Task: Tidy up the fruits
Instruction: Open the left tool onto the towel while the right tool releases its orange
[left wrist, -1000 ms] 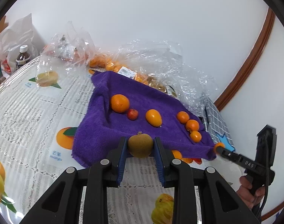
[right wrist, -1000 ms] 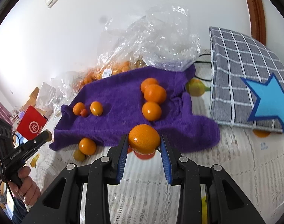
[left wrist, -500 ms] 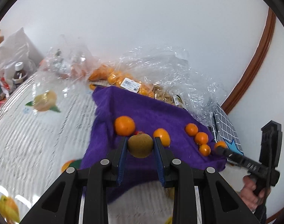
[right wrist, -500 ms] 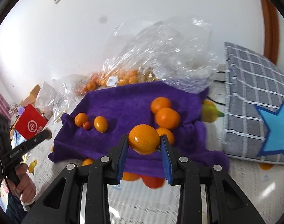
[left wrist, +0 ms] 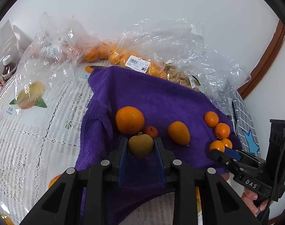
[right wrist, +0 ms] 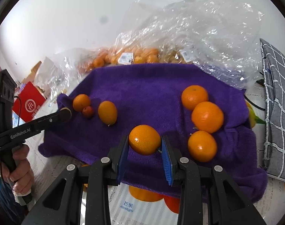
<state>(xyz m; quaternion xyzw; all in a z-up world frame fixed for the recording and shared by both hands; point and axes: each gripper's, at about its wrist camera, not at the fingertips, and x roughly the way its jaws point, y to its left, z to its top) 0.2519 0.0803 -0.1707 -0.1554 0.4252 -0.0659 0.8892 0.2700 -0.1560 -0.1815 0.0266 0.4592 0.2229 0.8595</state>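
Two fruits are in hand at once: the left tool (left wrist: 140, 146) pinches a small brownish-green pear-like fruit (left wrist: 140, 145) across its widest part, and the right tool (right wrist: 144, 142) pinches an orange (right wrist: 144, 139) the same way, both hanging just above the purple towel (left wrist: 151, 97). Either one looks light and firm, but the rounded, smooth skins could roll out of flat pads, so a hold across the middle seems the safest; hard squeezing would likely bruise them. Ahead of the left tool lie a larger orange (left wrist: 129, 119), a small red fruit (left wrist: 151, 131) and an oval orange fruit (left wrist: 179, 132). To the right of the right tool, three oranges (right wrist: 207, 117) sit touching in a row. Beyond the towel, bagged fruit (left wrist: 123, 56) rests on the table (left wrist: 29, 131).
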